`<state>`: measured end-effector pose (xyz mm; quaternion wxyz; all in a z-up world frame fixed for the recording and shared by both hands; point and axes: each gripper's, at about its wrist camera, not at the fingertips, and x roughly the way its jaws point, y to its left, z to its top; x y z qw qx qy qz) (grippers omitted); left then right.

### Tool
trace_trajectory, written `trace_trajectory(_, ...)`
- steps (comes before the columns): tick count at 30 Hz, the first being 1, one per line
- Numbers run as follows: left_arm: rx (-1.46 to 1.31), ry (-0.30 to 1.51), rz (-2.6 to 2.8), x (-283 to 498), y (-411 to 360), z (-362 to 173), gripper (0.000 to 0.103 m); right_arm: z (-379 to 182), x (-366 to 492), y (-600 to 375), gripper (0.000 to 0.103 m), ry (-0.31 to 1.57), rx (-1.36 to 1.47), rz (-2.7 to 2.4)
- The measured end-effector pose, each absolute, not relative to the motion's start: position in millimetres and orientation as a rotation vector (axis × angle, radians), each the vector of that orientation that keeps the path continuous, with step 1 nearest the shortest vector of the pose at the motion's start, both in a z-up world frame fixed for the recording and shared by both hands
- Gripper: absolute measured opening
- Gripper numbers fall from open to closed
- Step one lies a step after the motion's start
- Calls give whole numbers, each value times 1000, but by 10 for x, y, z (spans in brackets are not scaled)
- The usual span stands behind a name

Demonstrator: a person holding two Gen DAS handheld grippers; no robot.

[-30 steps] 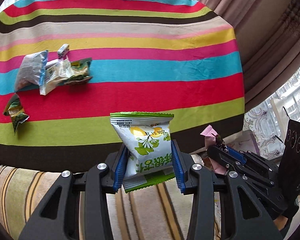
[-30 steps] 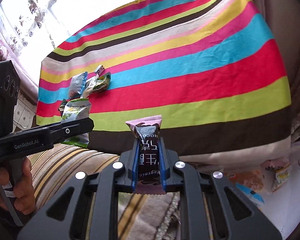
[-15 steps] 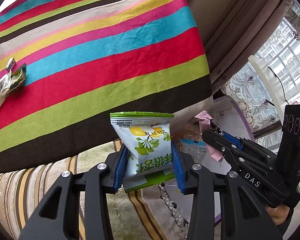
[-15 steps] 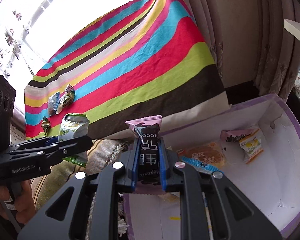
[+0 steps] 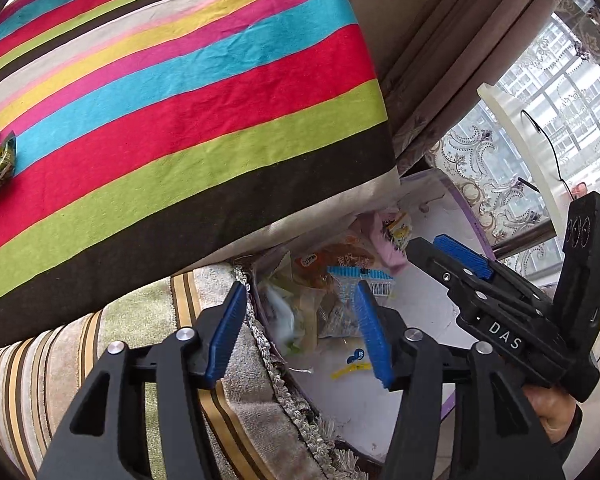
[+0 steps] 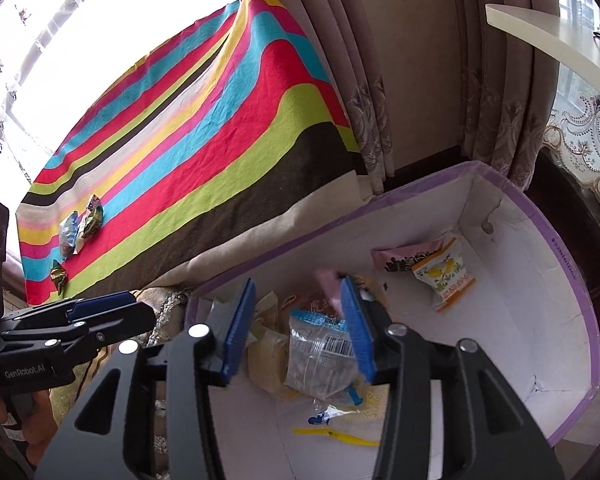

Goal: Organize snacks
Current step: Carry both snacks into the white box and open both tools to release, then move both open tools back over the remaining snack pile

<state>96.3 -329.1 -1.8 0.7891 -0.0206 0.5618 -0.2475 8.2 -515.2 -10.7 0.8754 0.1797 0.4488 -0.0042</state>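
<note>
My left gripper (image 5: 300, 300) hangs over the near corner of a white box with a purple rim (image 5: 470, 216). Its jaws are opening, and the green-and-white snack packet (image 5: 284, 320) is a blur below them, free of the pads. My right gripper (image 6: 298, 292) is over the same box (image 6: 572, 264), its jaws also opening. The dark packet with the pink end (image 6: 326, 280) is a blur dropping just inside its right finger. Several packets lie in the box, among them a clear one with a blue top (image 6: 320, 352) and a lemon-print one (image 6: 444, 276).
A striped cloth (image 5: 180, 112) covers the surface to the left, with a few loose snacks (image 6: 80, 228) at its far end. A striped fringed cushion (image 5: 240, 400) borders the box. Curtains (image 6: 380, 100) hang behind it. A hand (image 5: 552, 412) holds the right gripper.
Both grippers swung right from the striped cloth to above the box, then opened. The green packet and the pink-ended packet have left the pads and are falling into the box.
</note>
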Motion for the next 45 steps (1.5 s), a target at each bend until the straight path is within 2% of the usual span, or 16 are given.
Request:
trace_trajectory(2,-47,1199,-525,957,-3250,22,63,-47,79,-5128,69,919,358,-17)
trace_trajectory(5,-61,1183,-500,967,-3164,76,72,73,91,-5027,77,891,316,-23)
trace_trajectory(9,-81,1151,-451,987,-2963,169,80,225,154,-4819,79,874,266,-6)
trace_trajectory(17,-83,1082,-294,1014,-2460,349,87,411,281,-4456,91,895,191,-69)
trace_trajectory(23,3,983,-96,906,-2070,524,89,516,295,-4146,95,860,65,-173)
trace_trajectory(25,-9,966,-50,880,-1876,550,96,533,314,-4027,95,854,41,-178)
trace_trajectory(33,-38,953,58,834,-1104,468,96,551,407,-3473,95,862,-22,-27)
trace_trajectory(37,-216,956,35,785,-582,435,96,557,450,-3348,95,883,96,92)
trace_trajectory(45,-355,973,51,788,-20,311,94,619,537,-3072,95,875,145,189)
